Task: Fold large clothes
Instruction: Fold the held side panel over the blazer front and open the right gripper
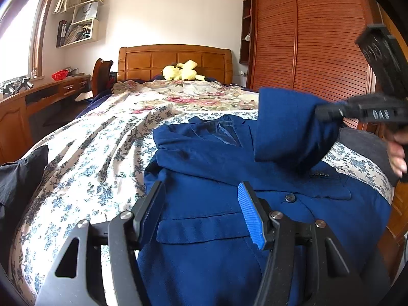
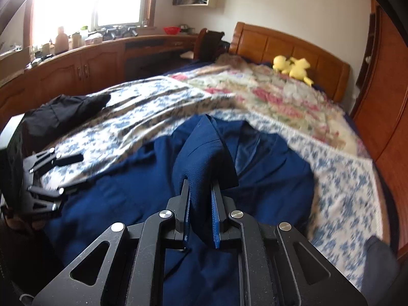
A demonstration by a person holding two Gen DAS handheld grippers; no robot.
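Bedroom, floral bedspread point(image 1: 97, 158): blue jacket point(image 1: 204, 229) lies flat at the near end. My right gripper point(image 2: 200, 191) is clamped on its sleeve point(image 2: 204, 153), lifted above the jacket body. My left gripper point(image 1: 201, 204) hovers over the near hem, jaws apart, holding nothing.

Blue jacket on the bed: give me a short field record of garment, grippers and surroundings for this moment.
garment: blue jacket, front up, on the floral bedspread
sleeve: sleeve lifted above the jacket body
right gripper: right gripper shut on the sleeve
left gripper: left gripper open over the jacket's lower front, holding nothing
other items: black garment beside the jacket; yellow plush toy by the headboard
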